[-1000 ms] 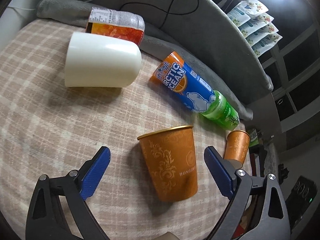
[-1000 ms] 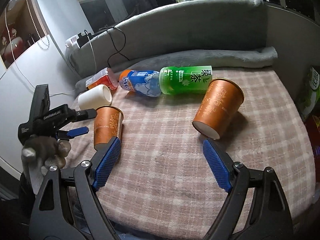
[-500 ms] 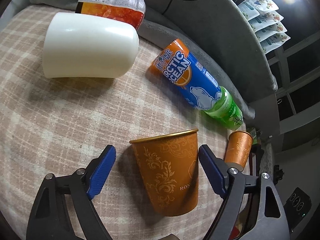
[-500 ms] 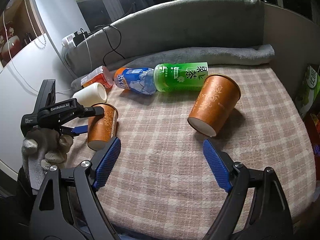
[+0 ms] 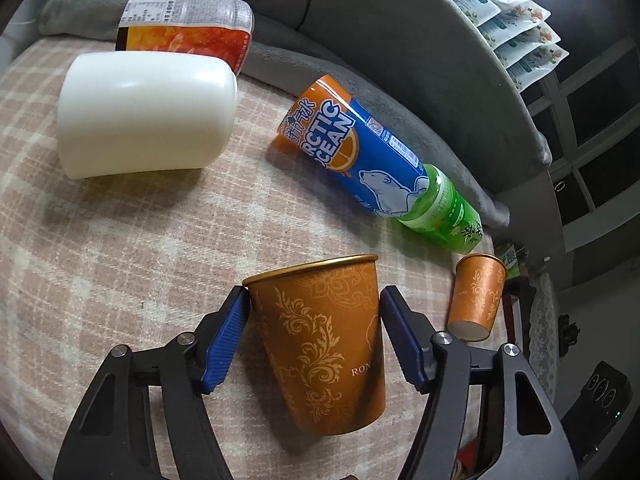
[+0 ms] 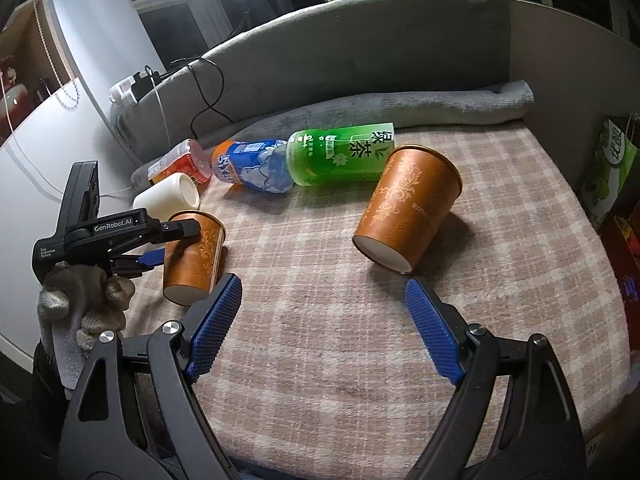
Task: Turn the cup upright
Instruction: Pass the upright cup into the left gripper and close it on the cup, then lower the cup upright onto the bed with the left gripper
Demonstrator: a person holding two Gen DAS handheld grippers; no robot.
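Note:
An orange paper cup (image 5: 324,340) with gold scrollwork lies on its side on the checked cloth, rim pointing away from me. My left gripper (image 5: 314,334) has closed its blue pads on both sides of this cup near the rim. It also shows in the right wrist view (image 6: 196,256), held by the left gripper (image 6: 160,246). A second orange cup (image 6: 406,208) lies tilted on its side farther right, its white base toward my right gripper (image 6: 322,328), which is open and empty just in front of it. That cup appears small in the left wrist view (image 5: 476,296).
A white cup (image 5: 144,112) lies on its side at the back left. An orange-labelled bottle (image 5: 188,28), a blue Arctic Ocean bottle (image 5: 352,148) and a green tea bottle (image 6: 342,156) lie along the grey sofa back (image 6: 360,48). A green box (image 6: 610,160) stands at the right edge.
My left gripper moved forward around the near orange cup and closed its pads onto its sides. My right gripper stayed open and shifted slightly closer to the second cup.

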